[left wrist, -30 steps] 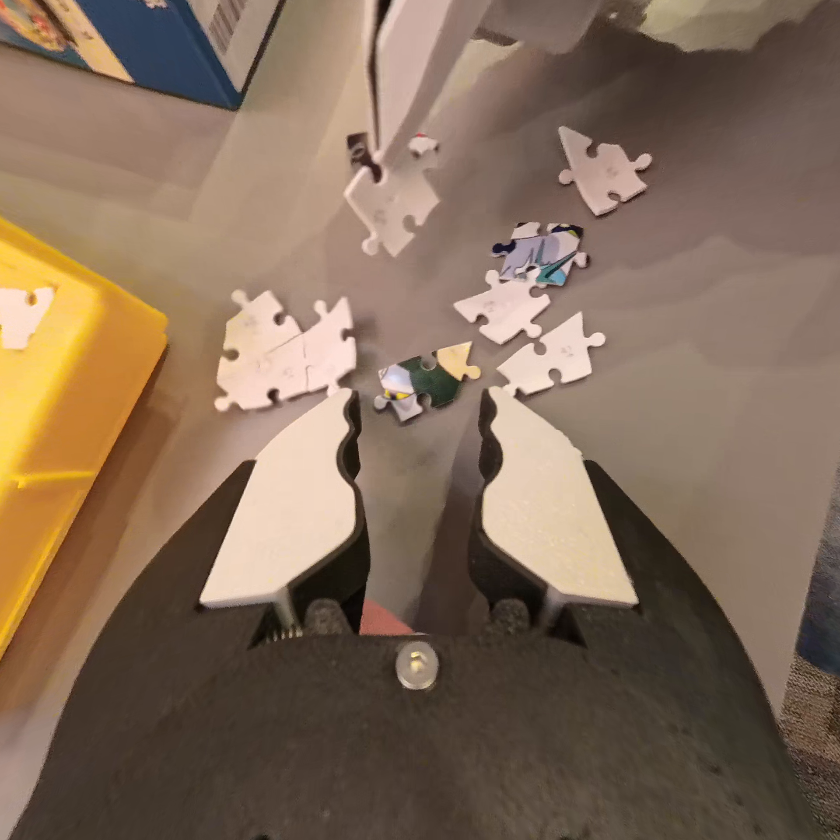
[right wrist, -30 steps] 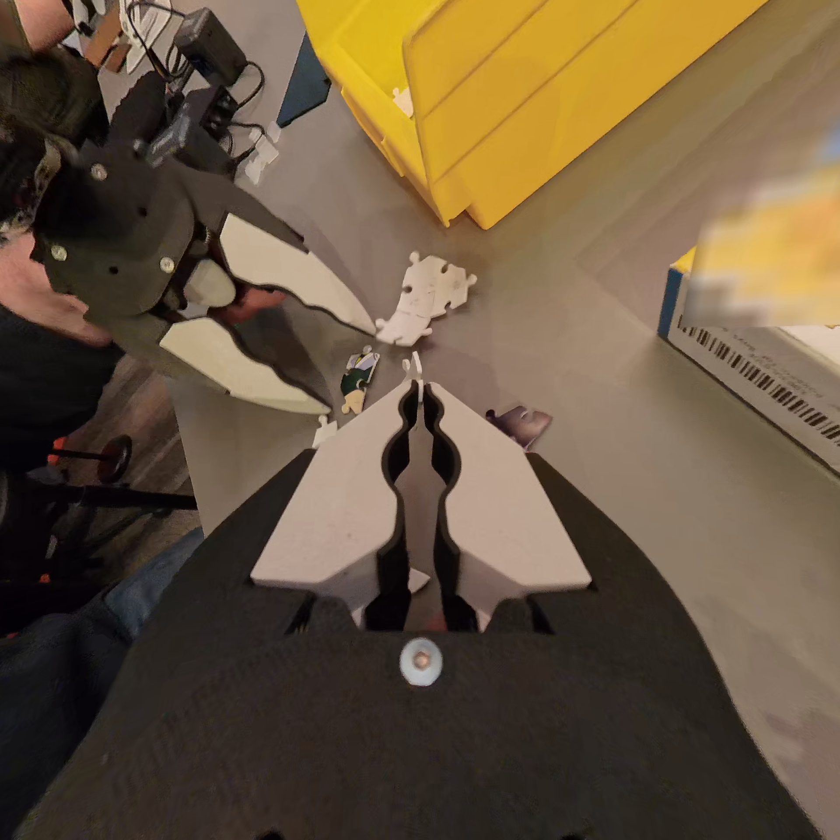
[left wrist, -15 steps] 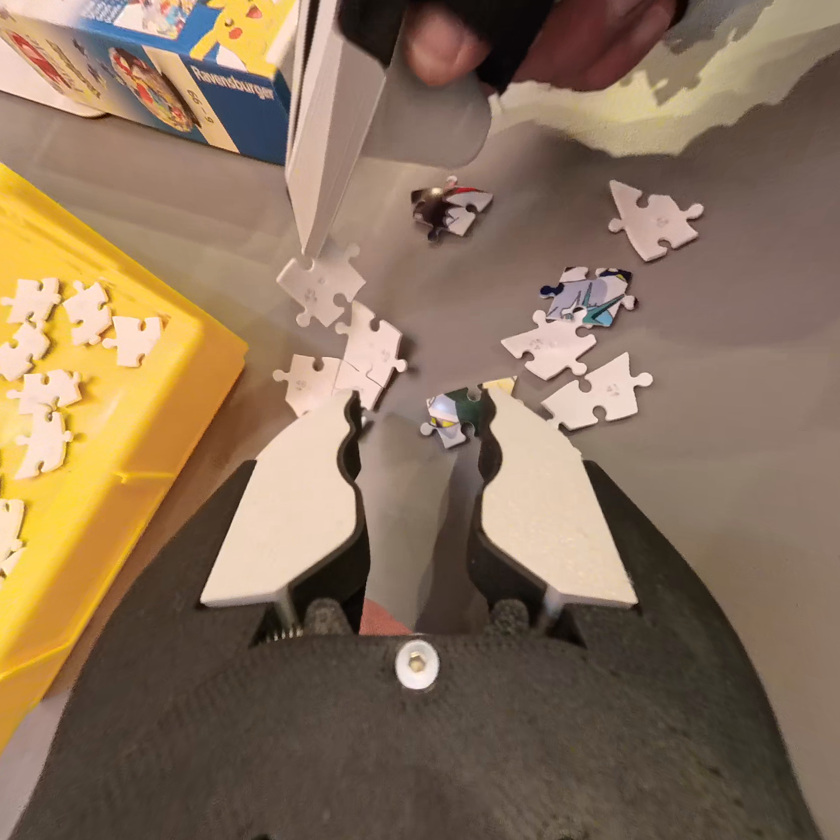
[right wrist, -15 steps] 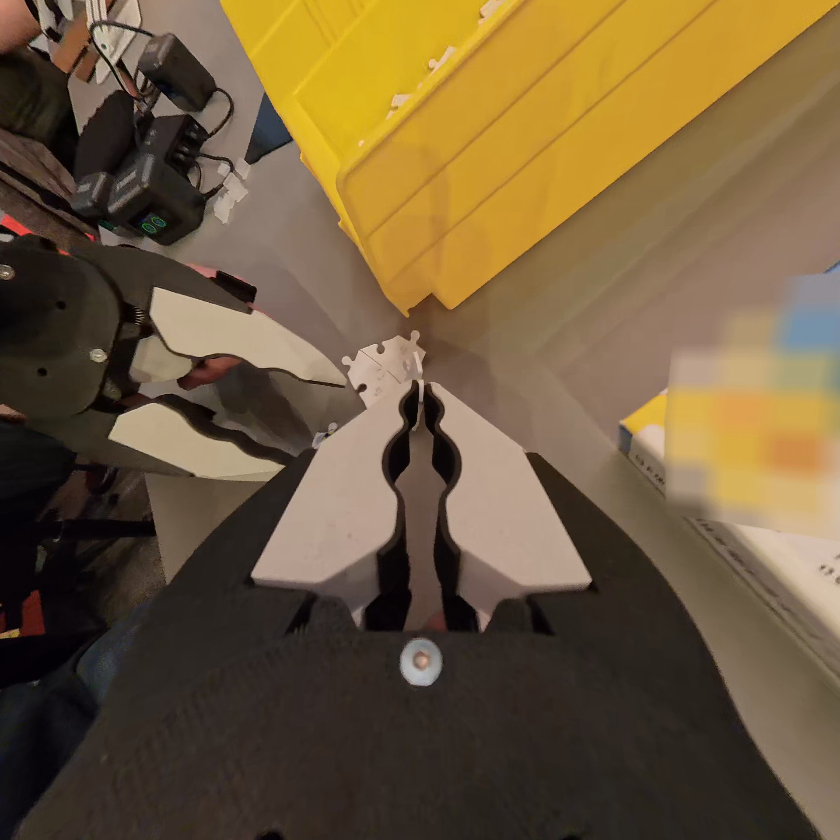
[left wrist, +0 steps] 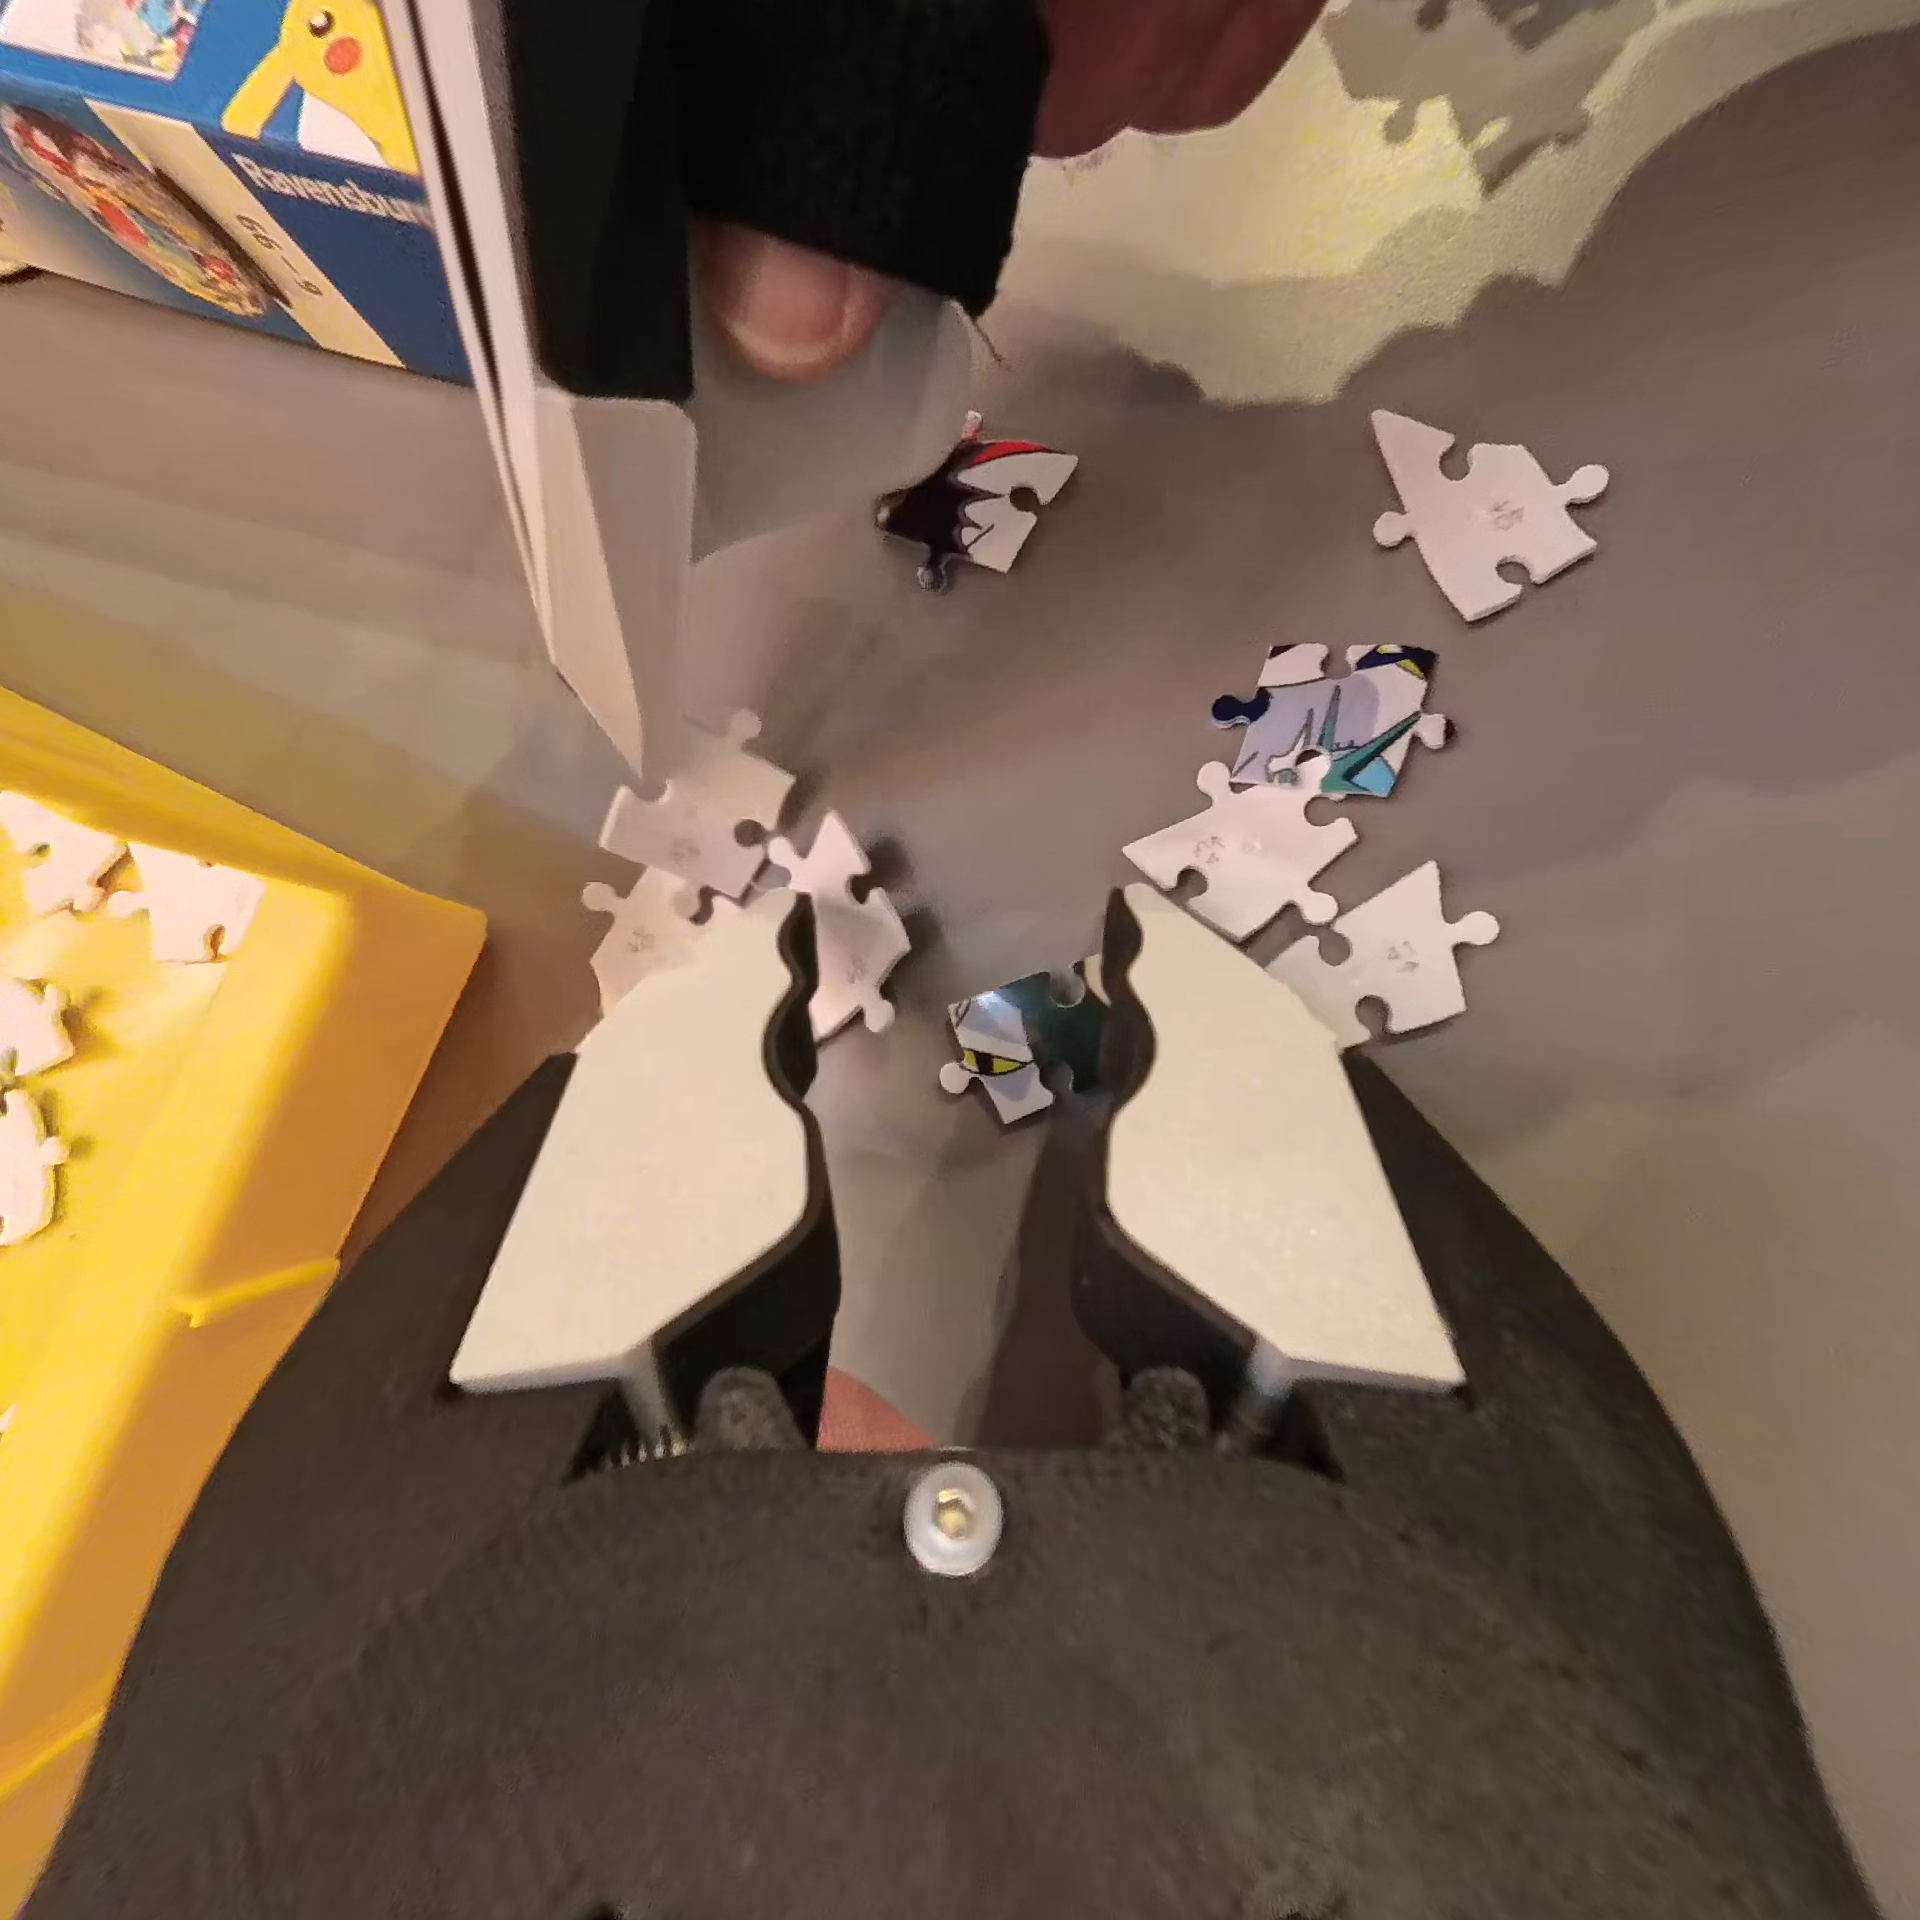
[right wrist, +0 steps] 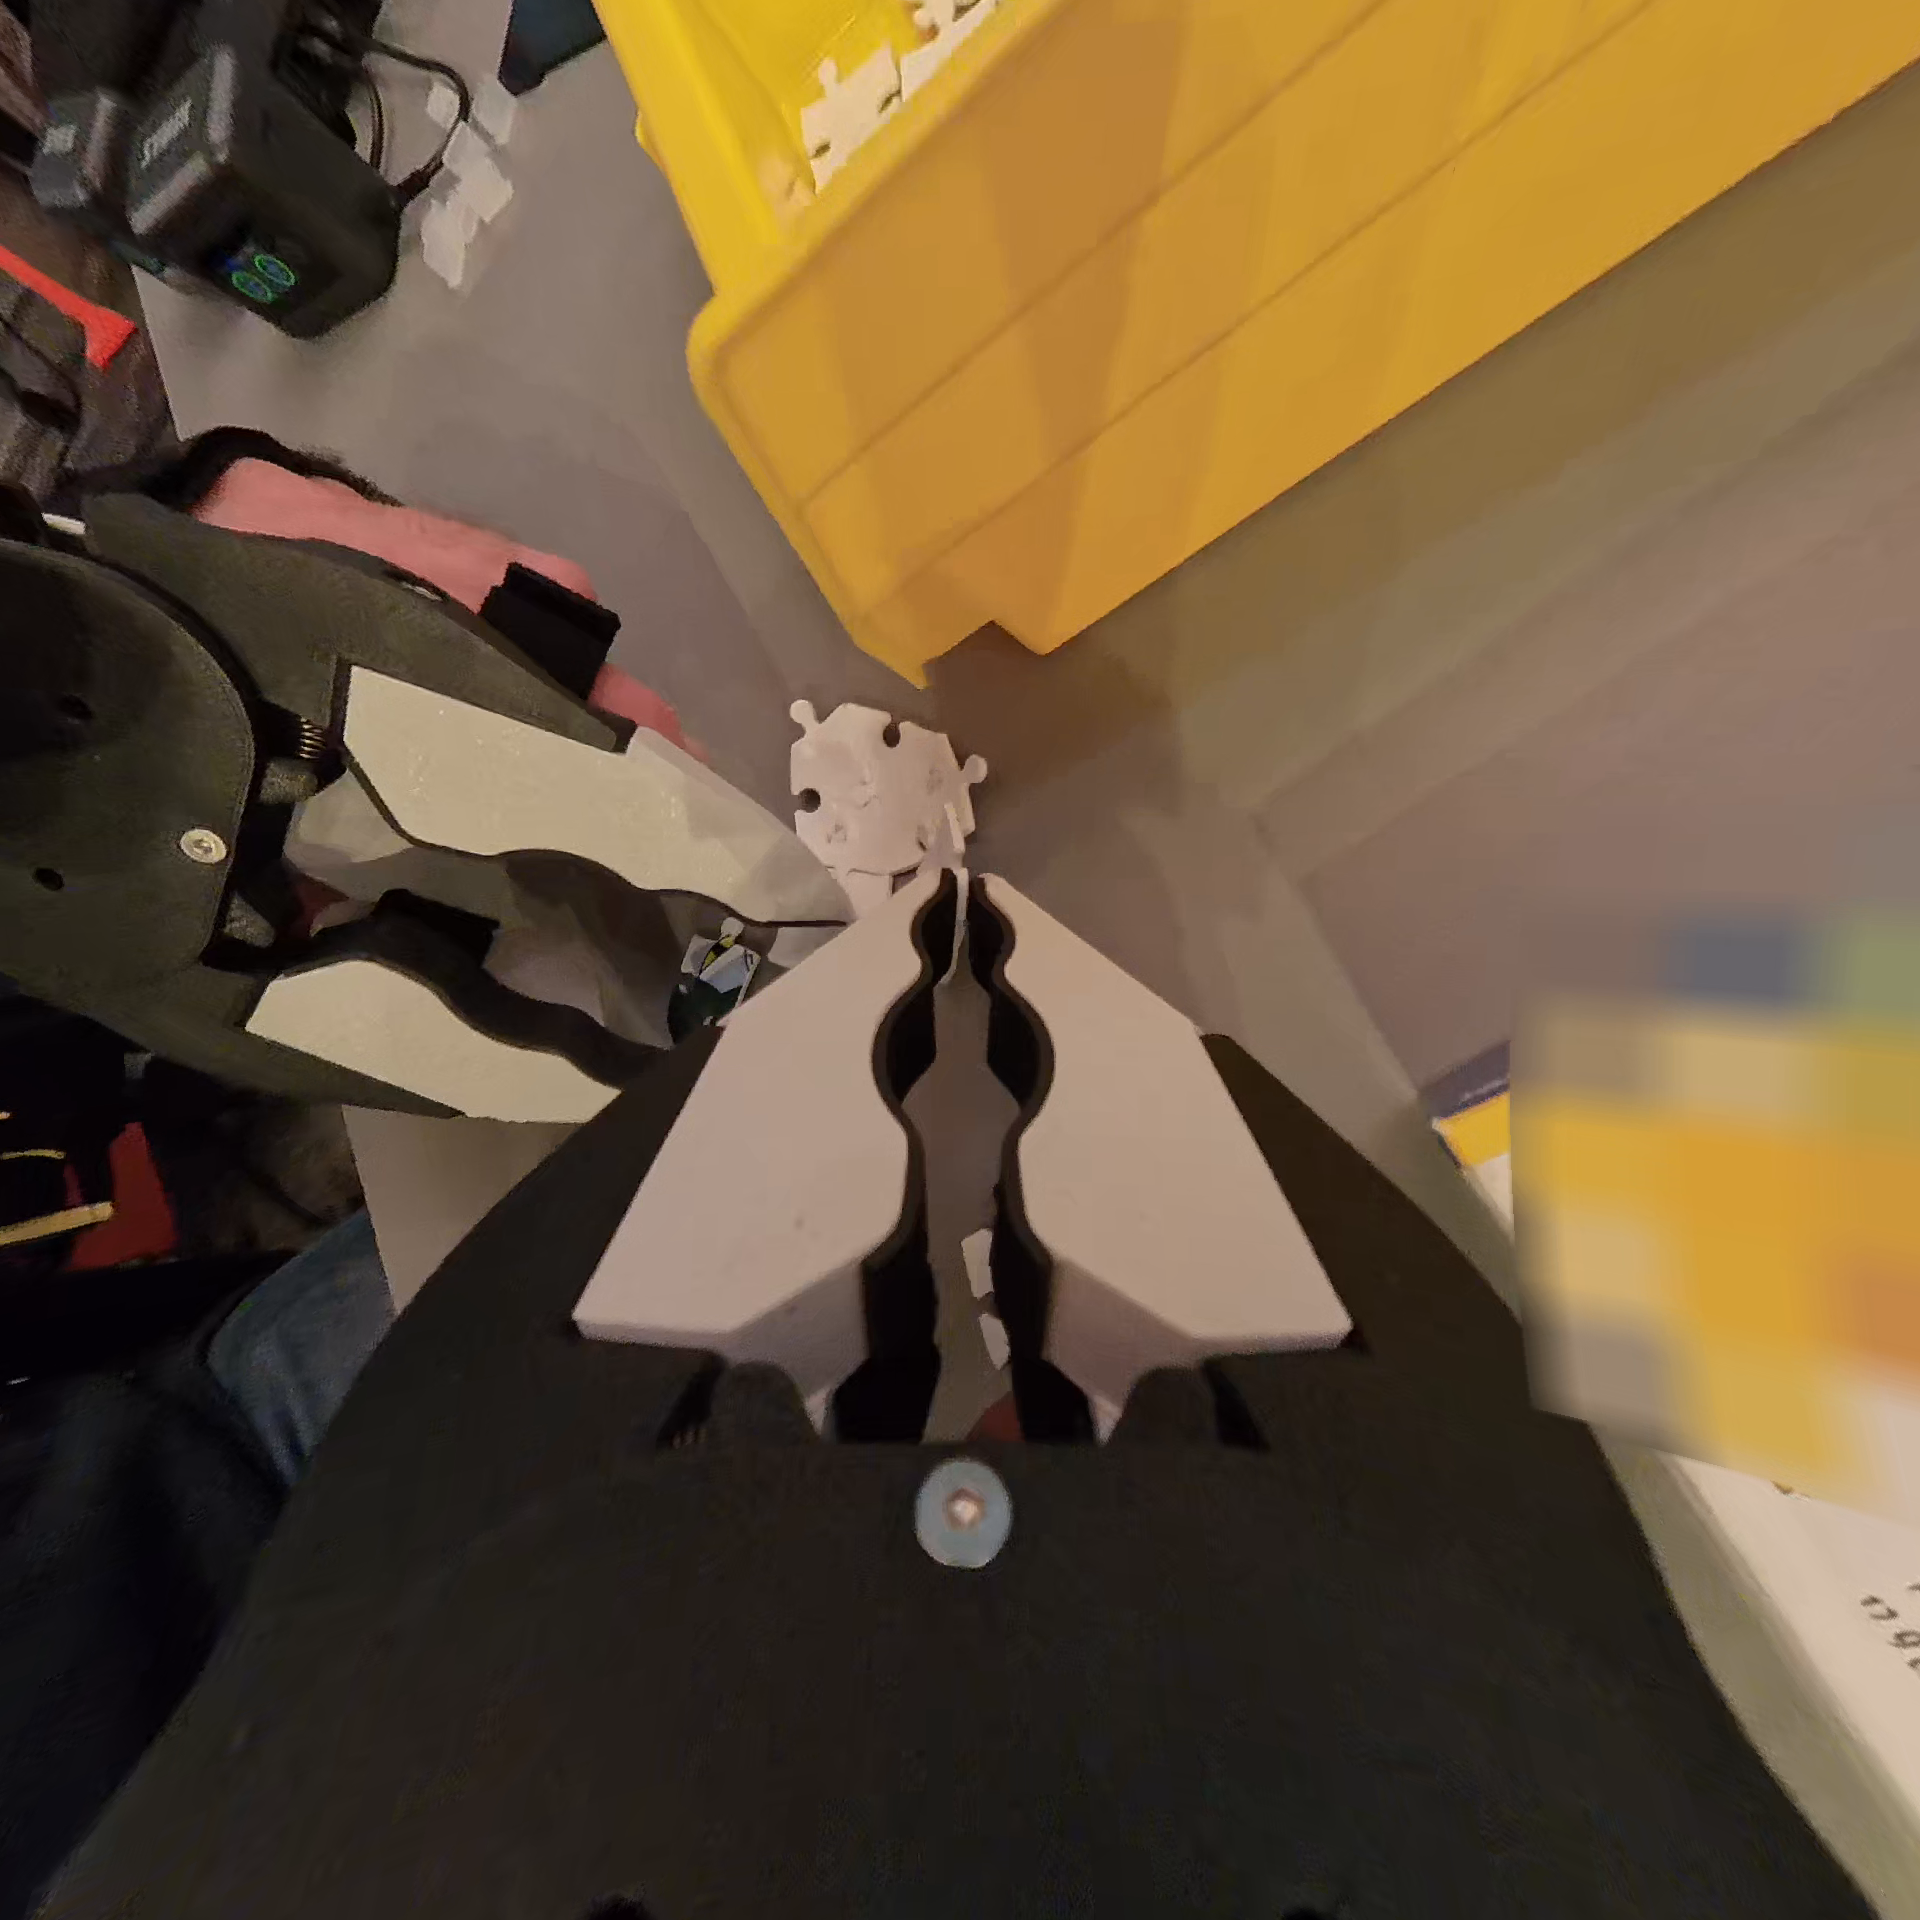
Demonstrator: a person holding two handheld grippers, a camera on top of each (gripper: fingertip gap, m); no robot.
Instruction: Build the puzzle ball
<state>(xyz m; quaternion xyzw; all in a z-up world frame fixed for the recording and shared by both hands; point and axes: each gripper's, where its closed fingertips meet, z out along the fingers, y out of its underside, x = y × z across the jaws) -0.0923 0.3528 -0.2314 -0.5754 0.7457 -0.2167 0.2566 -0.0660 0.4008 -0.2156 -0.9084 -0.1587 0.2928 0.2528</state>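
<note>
Right tongs [right wrist: 961, 883] pinch a white puzzle piece [left wrist: 698, 821] by its corner, over the joined pieces [left wrist: 852, 940] on the table [left wrist: 260, 582]. Left tongs [left wrist: 951, 925] stand spread, empty (beside the cluster). Risk: the thin corner grip may let the piece pivot, missing the tabs.

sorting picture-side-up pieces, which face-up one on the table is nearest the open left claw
The yellow-eyed piece, lying between the left claw fingertips; the other printed pieces lie farther off.
</note>
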